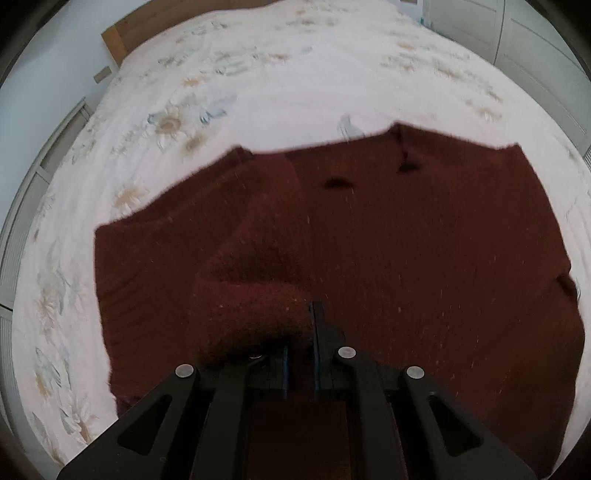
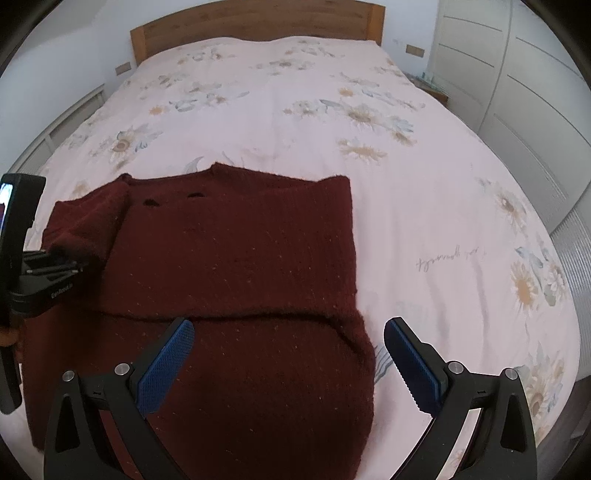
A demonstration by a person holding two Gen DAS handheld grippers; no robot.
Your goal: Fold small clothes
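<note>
A dark red knitted sweater (image 2: 236, 251) lies flat on the bed, its right side folded in and its neck toward the headboard. It also fills the left wrist view (image 1: 424, 240). My left gripper (image 1: 301, 325) is shut on the sweater's left sleeve (image 1: 255, 306), which drapes over the left finger and hides it. The left gripper also shows at the left edge of the right wrist view (image 2: 55, 266), holding the sleeve (image 2: 88, 218) above the sweater's left side. My right gripper (image 2: 288, 354) is open and empty above the sweater's lower right corner.
The bed has a pale pink floral cover (image 2: 424, 184) and a wooden headboard (image 2: 255, 26). White wardrobe doors (image 2: 517, 92) stand to the right. A small bedside table (image 2: 432, 86) sits by the far right corner.
</note>
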